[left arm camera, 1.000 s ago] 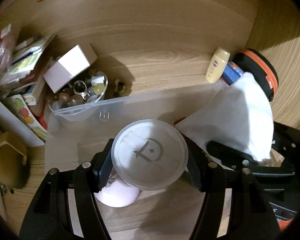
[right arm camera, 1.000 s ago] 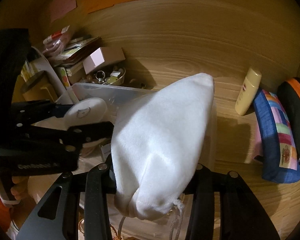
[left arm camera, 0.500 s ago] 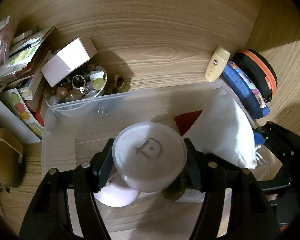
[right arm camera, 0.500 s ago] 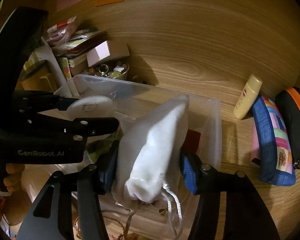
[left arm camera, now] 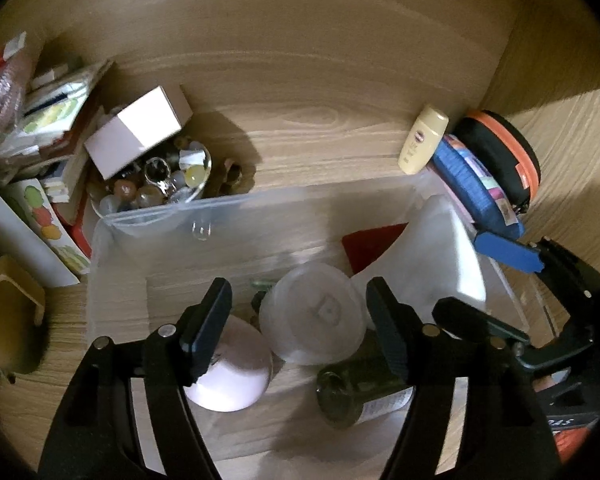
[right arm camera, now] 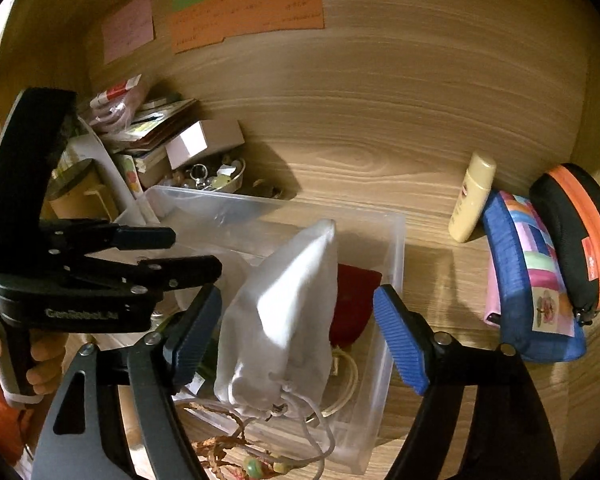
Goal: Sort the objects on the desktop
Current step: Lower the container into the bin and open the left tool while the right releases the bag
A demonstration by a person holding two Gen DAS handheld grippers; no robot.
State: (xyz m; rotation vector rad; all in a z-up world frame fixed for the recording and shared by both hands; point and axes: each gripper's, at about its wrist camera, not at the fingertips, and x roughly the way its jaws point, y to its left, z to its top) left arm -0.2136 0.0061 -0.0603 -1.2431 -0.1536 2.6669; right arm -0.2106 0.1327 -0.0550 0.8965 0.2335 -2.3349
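Observation:
A clear plastic bin (left arm camera: 260, 196) (right arm camera: 396, 248) sits on the wooden desk. Inside it a round white lidded jar (left arm camera: 314, 320) lies between the fingers of my left gripper (left arm camera: 297, 286). The jaws are opening, with a gap at the left pad. A white drawstring pouch (right arm camera: 284, 312) (left arm camera: 440, 252) rests in the bin between the blue pads of my right gripper (right arm camera: 297, 292). Those jaws are opening too, and neither pad presses the cloth. A pink round thing (left arm camera: 228, 376), a dark green bottle (left arm camera: 356, 396) and a red item (right arm camera: 352, 300) also lie in the bin.
Right of the bin stand a pale yellow bottle (right arm camera: 472, 196), a blue patchwork pouch (right arm camera: 532, 280) and a black and orange case (right arm camera: 580, 236). At the back left are a pink box (left arm camera: 136, 136), a glass dish of trinkets (left arm camera: 160, 184) and stacked books (left arm camera: 48, 128).
The right gripper lowered the pouch into the bin and spread off it. The left gripper's fingers parted from the jar, which now lies lower in the bin.

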